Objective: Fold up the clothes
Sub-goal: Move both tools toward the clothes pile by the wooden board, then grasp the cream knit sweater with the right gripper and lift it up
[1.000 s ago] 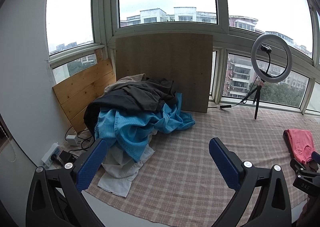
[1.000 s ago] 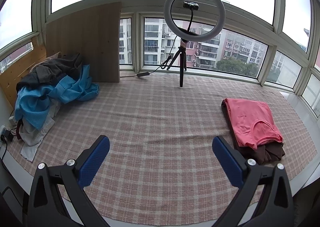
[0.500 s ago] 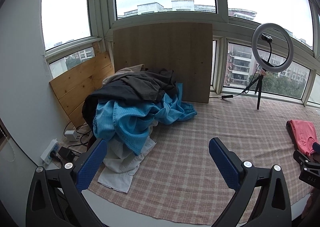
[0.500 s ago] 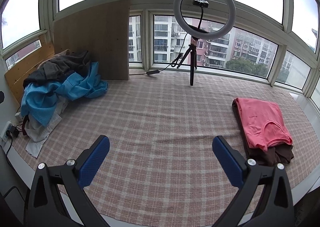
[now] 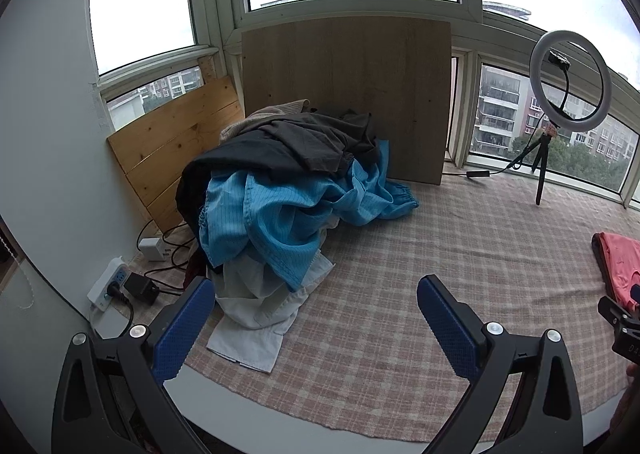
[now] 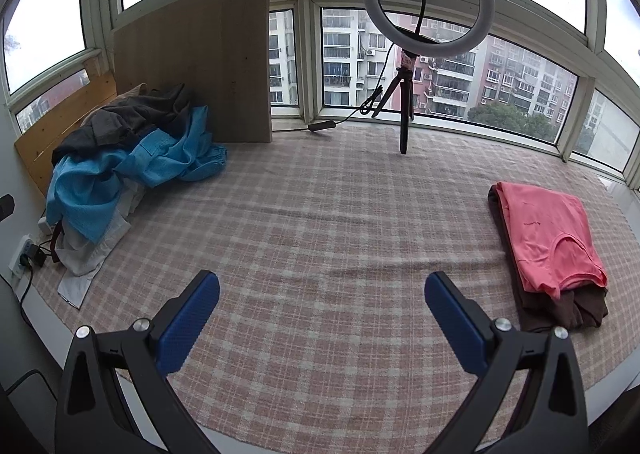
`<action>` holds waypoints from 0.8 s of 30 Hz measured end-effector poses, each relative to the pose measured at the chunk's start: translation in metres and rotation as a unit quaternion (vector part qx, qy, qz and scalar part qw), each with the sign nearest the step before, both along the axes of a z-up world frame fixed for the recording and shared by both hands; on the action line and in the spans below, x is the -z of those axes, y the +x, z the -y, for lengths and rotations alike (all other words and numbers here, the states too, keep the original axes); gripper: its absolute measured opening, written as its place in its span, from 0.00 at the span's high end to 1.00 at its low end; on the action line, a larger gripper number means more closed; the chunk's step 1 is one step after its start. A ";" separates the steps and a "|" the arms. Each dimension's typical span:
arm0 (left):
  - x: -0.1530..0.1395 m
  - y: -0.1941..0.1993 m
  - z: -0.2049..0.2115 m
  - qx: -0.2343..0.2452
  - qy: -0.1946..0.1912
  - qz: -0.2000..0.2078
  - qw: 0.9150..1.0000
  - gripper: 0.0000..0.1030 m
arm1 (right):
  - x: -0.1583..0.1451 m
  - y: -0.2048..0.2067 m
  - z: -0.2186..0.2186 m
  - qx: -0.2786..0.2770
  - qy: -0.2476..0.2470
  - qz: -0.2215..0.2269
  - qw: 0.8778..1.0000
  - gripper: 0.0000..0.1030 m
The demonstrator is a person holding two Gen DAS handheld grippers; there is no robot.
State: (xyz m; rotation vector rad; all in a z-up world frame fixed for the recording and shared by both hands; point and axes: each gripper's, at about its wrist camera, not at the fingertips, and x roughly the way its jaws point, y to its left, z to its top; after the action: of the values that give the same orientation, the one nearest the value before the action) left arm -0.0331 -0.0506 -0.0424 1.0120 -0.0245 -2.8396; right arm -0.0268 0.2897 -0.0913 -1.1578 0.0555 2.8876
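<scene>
The left gripper is hovering with its blue pads spread wide and nothing between them, pointing at the heap of unfolded clothes at the left end of the checked cloth. A blue striped garment is spilling over a white one, with dark pieces lying on top. The right gripper is also gaping wide and empty, hanging over bare cloth. Off to its right, a folded pink shirt is sitting on a folded brown garment. Behind, a ring light is standing on its tripod beside a wooden board leaning at the window.
</scene>
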 end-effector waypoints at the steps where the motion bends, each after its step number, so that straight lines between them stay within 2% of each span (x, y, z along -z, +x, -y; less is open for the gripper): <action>1: 0.001 0.000 0.004 -0.004 -0.001 0.002 1.000 0.01 | 0.001 -0.002 0.002 -0.006 -0.004 0.002 1.000 0.00; 7: 0.002 -0.004 0.035 -0.024 -0.002 0.010 1.000 0.01 | -0.002 -0.012 0.026 -0.040 -0.019 -0.010 0.999 0.00; 17: 0.000 -0.022 0.111 -0.049 0.009 0.005 0.999 0.02 | -0.028 -0.045 0.109 -0.093 -0.018 -0.038 0.995 0.00; 21: -0.006 -0.040 0.148 -0.038 0.013 -0.004 0.999 0.02 | -0.040 -0.066 0.139 -0.111 -0.098 -0.070 0.986 0.00; 24: -0.013 -0.054 0.178 -0.032 0.010 -0.018 0.999 0.02 | -0.050 -0.099 0.173 -0.112 -0.124 -0.057 0.984 0.00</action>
State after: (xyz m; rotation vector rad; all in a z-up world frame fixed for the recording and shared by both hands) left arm -0.0870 -0.2289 -0.0289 0.9480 0.0404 -2.8040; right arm -0.1254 0.1170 -0.0417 -1.0939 0.3167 3.2205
